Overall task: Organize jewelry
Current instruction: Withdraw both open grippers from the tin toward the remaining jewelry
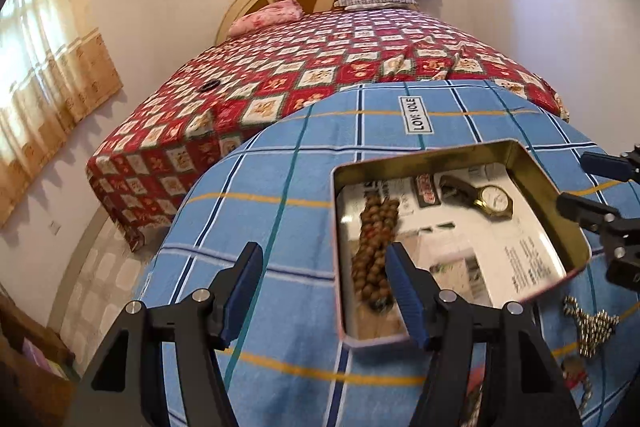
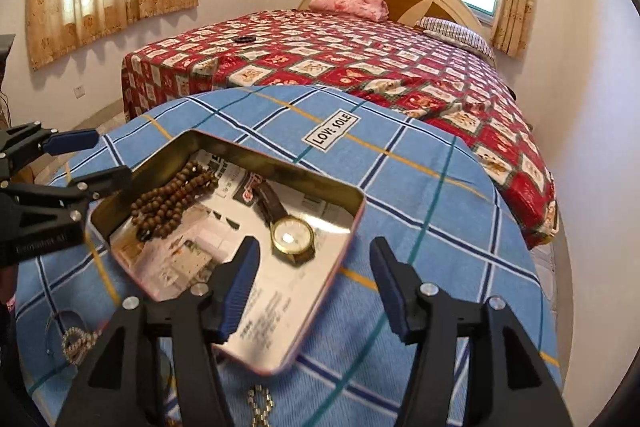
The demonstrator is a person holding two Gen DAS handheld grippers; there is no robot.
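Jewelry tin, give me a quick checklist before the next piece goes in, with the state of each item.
1. Tin open, lid off: ok.
2. Wooden bead strand inside tin: ok.
3. Gold watch inside tin: ok.
4. Left gripper open, nothing between its fingers: ok.
5. Right gripper open and empty: ok.
6. Metal chains lying on the blue checked cloth, outside the tin: not ok.

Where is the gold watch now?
The gold watch lies inside the open tin, right of the wooden beads in the right wrist view.
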